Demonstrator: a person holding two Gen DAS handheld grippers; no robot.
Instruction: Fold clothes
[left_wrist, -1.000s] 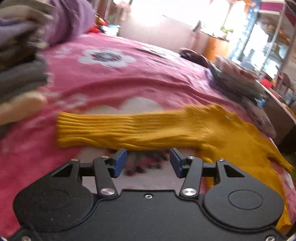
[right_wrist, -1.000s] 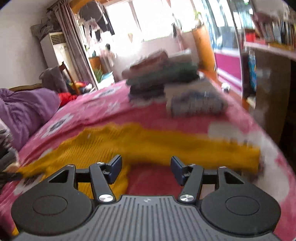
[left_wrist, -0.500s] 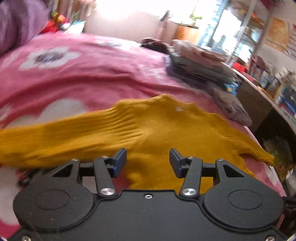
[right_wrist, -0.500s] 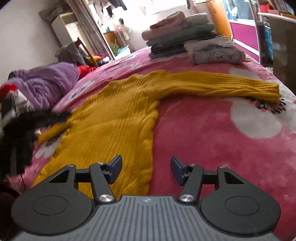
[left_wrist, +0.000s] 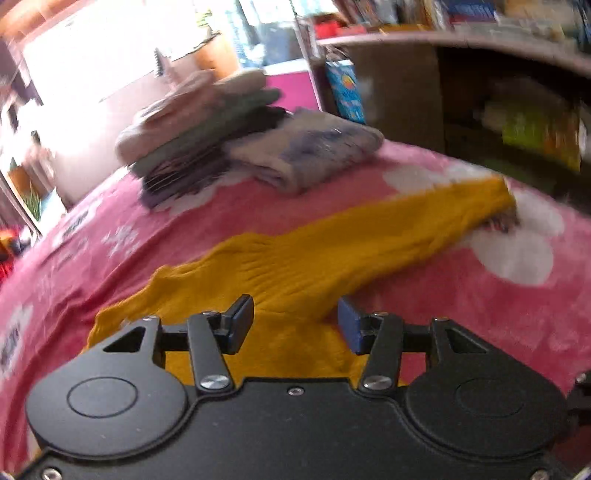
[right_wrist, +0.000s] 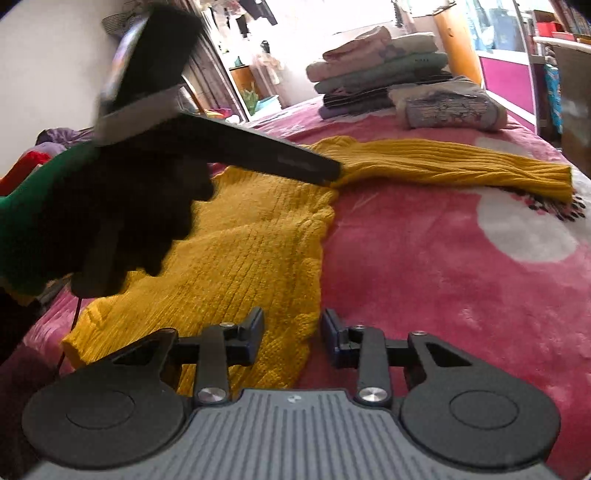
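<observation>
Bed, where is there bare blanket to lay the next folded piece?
The pink blanket is bare right of the yellow sweater, below its outstretched sleeve. It is crowded at the far end, where the folded clothes stack and a folded grey garment sit.

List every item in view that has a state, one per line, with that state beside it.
Yellow sweater: unfolded, lying flat on the pink blanket, sleeve stretched out.
Stack of clothes: folded, piled at the far end.
Pale printed garment: folded, beside the stack.
Left gripper: open, over the sweater.
Right gripper: open, at the sweater's edge.
</observation>
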